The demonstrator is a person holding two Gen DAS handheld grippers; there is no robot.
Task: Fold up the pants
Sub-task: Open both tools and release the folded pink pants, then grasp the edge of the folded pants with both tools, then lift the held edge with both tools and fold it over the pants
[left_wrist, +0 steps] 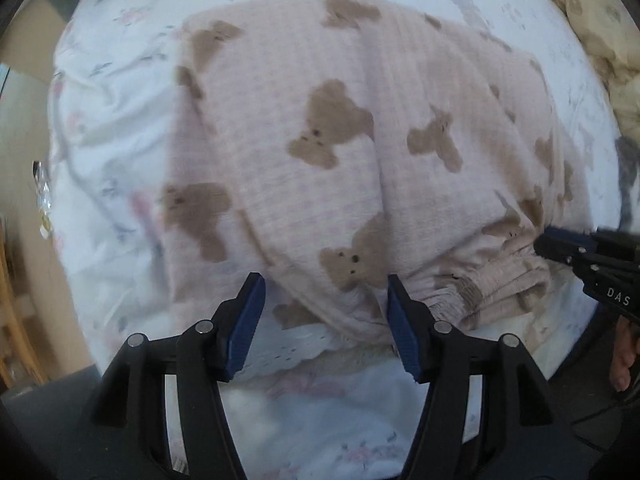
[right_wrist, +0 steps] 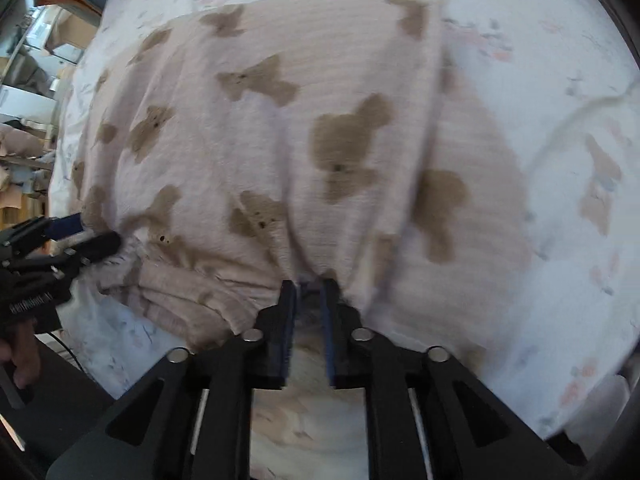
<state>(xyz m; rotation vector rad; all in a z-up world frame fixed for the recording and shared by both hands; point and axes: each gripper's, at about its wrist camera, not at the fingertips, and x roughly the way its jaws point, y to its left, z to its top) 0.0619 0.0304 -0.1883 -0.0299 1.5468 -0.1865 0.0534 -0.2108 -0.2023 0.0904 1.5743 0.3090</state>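
Pale pink pants with brown teddy bears lie folded on the bed, also in the right wrist view. The gathered waistband lies at the near edge. My left gripper is open, its blue pads either side of the near hem, holding nothing. My right gripper is nearly closed on the pants' near edge, pinching a bunch of cloth. It shows at the right of the left wrist view. The left gripper shows at the left of the right wrist view.
A white floral bedsheet covers the bed all around the pants. A beige bear-print quilt is bunched at the far right. Furniture and clutter stand off the bed's left side. The bed's near edge drops to dark floor.
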